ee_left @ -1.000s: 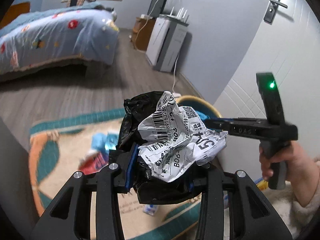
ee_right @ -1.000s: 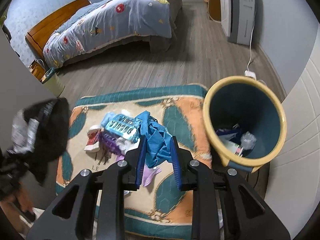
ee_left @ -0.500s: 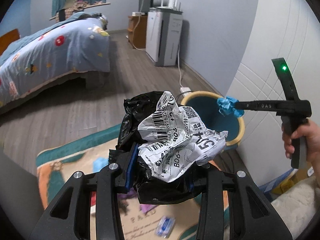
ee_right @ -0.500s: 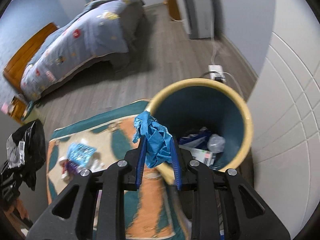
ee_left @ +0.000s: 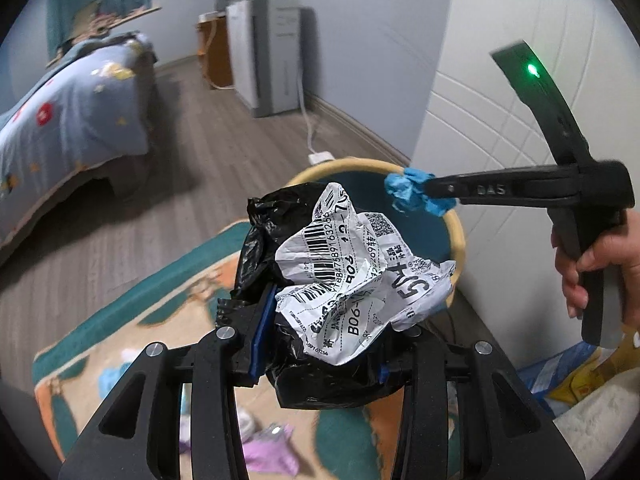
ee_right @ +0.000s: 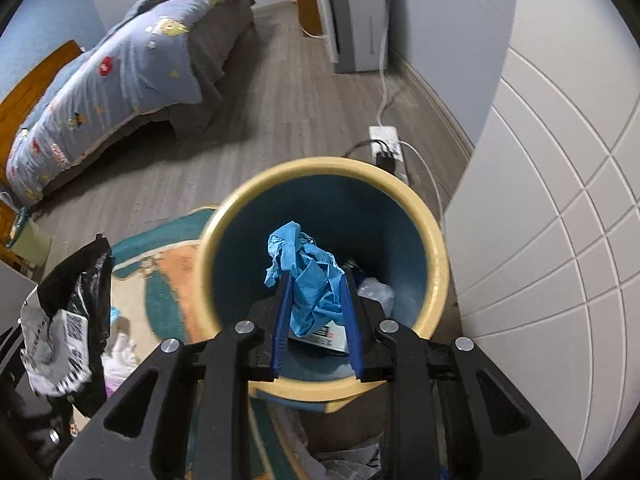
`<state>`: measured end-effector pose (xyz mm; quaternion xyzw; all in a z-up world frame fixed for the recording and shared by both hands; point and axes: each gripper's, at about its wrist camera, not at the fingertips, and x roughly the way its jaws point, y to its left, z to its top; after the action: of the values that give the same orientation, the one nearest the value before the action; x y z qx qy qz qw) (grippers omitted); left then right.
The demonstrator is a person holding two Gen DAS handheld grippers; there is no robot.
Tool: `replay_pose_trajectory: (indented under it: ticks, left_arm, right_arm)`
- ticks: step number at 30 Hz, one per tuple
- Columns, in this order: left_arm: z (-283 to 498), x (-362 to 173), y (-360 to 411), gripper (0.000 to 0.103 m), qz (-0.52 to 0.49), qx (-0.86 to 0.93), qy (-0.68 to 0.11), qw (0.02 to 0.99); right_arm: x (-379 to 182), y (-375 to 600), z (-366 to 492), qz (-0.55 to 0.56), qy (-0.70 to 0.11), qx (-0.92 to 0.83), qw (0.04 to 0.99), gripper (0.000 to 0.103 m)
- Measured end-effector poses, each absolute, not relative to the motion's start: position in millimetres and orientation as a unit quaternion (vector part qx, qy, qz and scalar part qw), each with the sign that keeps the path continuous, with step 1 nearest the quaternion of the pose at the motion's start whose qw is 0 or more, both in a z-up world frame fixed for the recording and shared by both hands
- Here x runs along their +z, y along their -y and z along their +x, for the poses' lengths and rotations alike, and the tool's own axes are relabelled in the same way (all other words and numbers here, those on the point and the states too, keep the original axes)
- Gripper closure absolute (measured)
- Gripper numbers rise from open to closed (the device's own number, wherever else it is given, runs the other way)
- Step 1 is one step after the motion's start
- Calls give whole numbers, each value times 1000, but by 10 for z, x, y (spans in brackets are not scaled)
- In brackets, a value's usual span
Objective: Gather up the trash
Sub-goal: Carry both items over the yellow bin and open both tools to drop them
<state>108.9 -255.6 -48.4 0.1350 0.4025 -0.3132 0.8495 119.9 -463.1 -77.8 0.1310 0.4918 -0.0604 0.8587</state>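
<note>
Both grippers have swung from over the rug (ee_left: 168, 292) to the yellow-rimmed bin (ee_right: 434, 248). From the right wrist, the right gripper (ee_right: 316, 300) has its jaws clamped on a crumpled blue glove (ee_right: 310, 280) above the bin's mouth, other trash visible inside. Only the left wrist shows the hand (ee_left: 600, 268) holding that gripper, while the left gripper (ee_left: 320, 336) has its jaws closed on a black bag with a crumpled label (ee_left: 352, 280) beside the bin.

Trash held over the bin

Crumpled blue glove (ee_right: 310, 280) hangs above the yellow-rimmed bin (ee_right: 320, 168); a black bag with a white label (ee_left: 352, 280) is beside it.
</note>
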Motion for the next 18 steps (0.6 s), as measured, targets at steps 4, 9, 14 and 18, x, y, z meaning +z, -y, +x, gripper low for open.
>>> replay_pose_trajectory:
  ticks: [4,9,14,18]
  left_arm:
    - [1106,-669,2885,61,169,-325,-404,838]
    - [1221,-882,3142,60,180,-322,-416,831]
    - [1304,-1023,3355,54,219,-306,-401,835]
    - [1323,-1059,3461,40,235,-300,-384,841]
  right_arm:
    - [-877,4786,1204,149,-498,-72,852,79]
    - [-905,4888,1199,171,-497,-80,847,79]
    - [-908,4917,1214,186,-494,-80,846,79]
    - [-894,4939,1201,193,-488,-81,847,79]
